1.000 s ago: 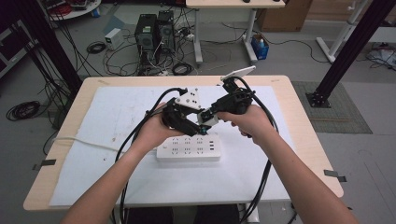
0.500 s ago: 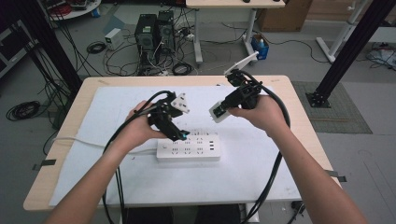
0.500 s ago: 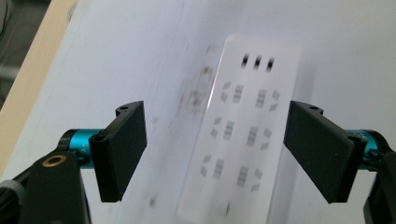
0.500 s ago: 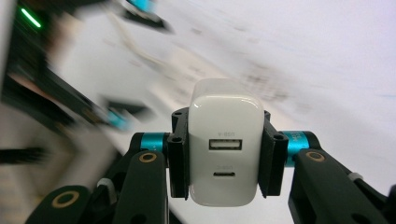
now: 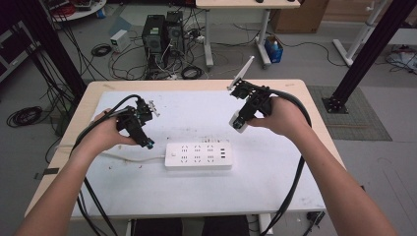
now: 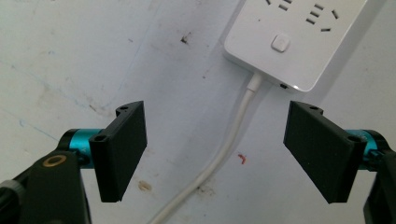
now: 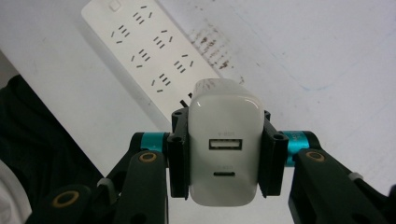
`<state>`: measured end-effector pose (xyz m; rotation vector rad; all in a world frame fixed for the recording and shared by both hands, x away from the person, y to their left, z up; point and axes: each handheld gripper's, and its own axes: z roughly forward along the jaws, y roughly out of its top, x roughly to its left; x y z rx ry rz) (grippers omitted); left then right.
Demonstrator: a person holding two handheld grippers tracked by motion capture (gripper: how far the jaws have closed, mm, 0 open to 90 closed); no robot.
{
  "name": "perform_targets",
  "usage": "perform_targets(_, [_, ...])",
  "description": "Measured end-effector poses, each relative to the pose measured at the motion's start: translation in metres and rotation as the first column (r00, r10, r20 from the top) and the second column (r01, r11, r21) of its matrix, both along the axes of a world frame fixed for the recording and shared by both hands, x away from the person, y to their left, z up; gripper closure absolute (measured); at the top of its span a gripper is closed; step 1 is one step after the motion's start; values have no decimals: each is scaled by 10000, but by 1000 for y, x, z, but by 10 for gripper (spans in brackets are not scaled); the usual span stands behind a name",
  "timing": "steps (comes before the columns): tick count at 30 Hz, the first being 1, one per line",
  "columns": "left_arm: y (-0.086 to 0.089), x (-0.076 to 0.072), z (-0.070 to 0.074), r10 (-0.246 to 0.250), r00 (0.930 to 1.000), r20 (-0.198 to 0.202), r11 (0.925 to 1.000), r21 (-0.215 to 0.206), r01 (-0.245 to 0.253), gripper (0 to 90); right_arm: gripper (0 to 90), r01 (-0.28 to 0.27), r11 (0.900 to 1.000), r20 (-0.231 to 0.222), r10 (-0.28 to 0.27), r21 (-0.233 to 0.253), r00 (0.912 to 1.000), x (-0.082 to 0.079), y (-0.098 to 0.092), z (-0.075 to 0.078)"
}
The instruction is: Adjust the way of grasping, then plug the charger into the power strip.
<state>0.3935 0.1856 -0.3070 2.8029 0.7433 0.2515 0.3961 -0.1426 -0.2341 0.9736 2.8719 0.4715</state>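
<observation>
A white power strip (image 5: 197, 155) lies flat at the middle of the white table (image 5: 275, 172), its white cable (image 6: 219, 158) running off to the left. My right gripper (image 5: 241, 119) is held above the table, up and right of the strip, shut on a white USB charger (image 7: 224, 154) whose two ports face the camera. The strip (image 7: 154, 56) lies below and beyond the charger. My left gripper (image 5: 146, 140) hovers left of the strip, open, its jaws wide on either side of the cable near the strip's switch end (image 6: 289, 42).
The white table surface carries small stains and scuffs (image 6: 144, 185). Black gripper cables (image 5: 295, 162) hang off the front edge on both sides. Beyond the far edge stand computer towers (image 5: 160, 34) and tangled floor cables. A black frame post (image 5: 366, 54) rises at the right.
Both hands have drawn apart from the middle. The left gripper moved left and down beside the strip's end. The right gripper carried the charger right and slightly away.
</observation>
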Motion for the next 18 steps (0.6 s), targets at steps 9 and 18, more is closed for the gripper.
perform_targets(9, [11,-12,3,184,9997,144,9996,-236,-180,215,624,-2450,9647,-15,2460,-963,9693,-4,30,-22])
perform_targets(18, [15,-28,-3,209,9997,111,9996,-193,-207,215,625,-4241,8852,-669,4193,-1911,9054,7,80,-76])
